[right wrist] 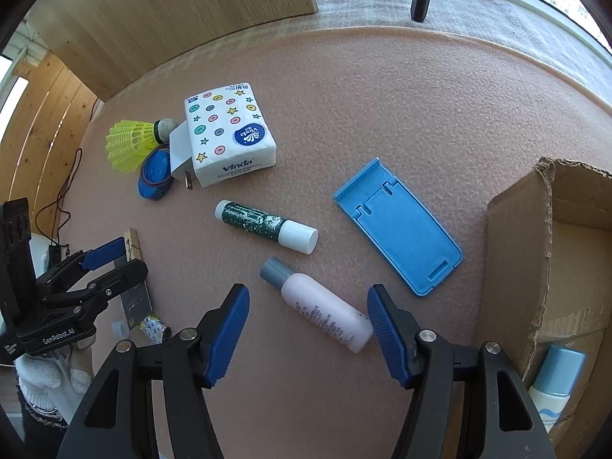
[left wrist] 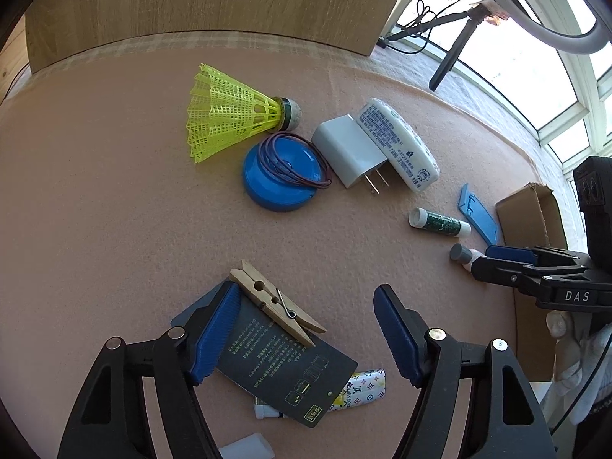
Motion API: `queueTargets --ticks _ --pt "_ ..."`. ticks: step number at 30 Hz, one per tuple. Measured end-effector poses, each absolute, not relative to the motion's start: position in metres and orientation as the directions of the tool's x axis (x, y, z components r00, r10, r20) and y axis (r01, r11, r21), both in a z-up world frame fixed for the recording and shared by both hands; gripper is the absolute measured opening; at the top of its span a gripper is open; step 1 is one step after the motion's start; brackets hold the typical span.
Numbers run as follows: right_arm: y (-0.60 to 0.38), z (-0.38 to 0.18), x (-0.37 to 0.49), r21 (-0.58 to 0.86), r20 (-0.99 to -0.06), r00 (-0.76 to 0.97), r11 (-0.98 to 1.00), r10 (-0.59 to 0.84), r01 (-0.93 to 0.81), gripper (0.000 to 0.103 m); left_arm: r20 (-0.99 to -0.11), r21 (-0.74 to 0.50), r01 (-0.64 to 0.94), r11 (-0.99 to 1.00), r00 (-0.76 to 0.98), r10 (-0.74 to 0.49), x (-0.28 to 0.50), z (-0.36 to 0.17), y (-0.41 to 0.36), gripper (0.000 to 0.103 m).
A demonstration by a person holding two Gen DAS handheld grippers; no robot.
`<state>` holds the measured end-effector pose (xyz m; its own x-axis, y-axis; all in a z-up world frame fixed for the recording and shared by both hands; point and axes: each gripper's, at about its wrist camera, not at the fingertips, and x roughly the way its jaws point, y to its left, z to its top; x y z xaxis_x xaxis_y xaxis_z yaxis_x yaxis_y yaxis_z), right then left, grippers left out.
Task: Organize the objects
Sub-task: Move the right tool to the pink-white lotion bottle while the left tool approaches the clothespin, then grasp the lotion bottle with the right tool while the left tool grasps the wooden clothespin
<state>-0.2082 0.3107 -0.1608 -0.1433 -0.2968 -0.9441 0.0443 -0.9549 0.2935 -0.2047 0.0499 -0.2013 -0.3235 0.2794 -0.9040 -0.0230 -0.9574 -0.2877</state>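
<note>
Grippers, left (left wrist: 306, 329) and right (right wrist: 308, 329), gaped empty; only one tube (right wrist: 554, 386) boxed in carton (right wrist: 512, 237); pink bottle (right wrist: 325, 311), clothespin (left wrist: 275, 302) unsorted.

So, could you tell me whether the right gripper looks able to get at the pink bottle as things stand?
Probably yes. The right gripper is open, and the pink bottle lies flat between its fingers, its base by the right one. Nothing covers it; the lip balm and blue stand lie apart.
</note>
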Motion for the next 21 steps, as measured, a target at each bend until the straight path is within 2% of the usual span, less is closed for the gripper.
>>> queueTargets --ticks 8,12,16,19,21 --pt "0.304 -0.164 -0.201 0.25 -0.955 -0.151 -0.967 -0.255 0.052 0.06 -0.903 -0.282 -0.092 -0.955 -0.309 0.297 -0.211 -0.204 0.076 0.067" --pt "0.305 -0.164 -0.2 0.218 -0.96 -0.166 -0.974 -0.224 0.053 0.052 -0.906 -0.261 -0.124 -0.957 -0.311 0.287 -0.212 -0.205 0.089 0.066" --pt "0.301 -0.163 -0.197 0.181 -0.966 -0.177 -0.981 -0.191 0.07 0.048 -0.902 -0.273 -0.14 -0.952 -0.305 0.304 -0.212 -0.204 0.096 0.053" --pt "0.294 -0.163 -0.195 0.144 -0.969 -0.188 -0.986 -0.157 0.085 0.045 -0.904 -0.26 -0.155 -0.953 -0.307 0.297 -0.208 -0.204 0.1 0.051" --pt "0.291 -0.163 -0.193 0.117 -0.971 -0.196 -0.989 -0.133 0.093 0.038 -0.904 -0.257 -0.159 -0.953 -0.309 0.295 -0.206 -0.204 0.102 0.05"
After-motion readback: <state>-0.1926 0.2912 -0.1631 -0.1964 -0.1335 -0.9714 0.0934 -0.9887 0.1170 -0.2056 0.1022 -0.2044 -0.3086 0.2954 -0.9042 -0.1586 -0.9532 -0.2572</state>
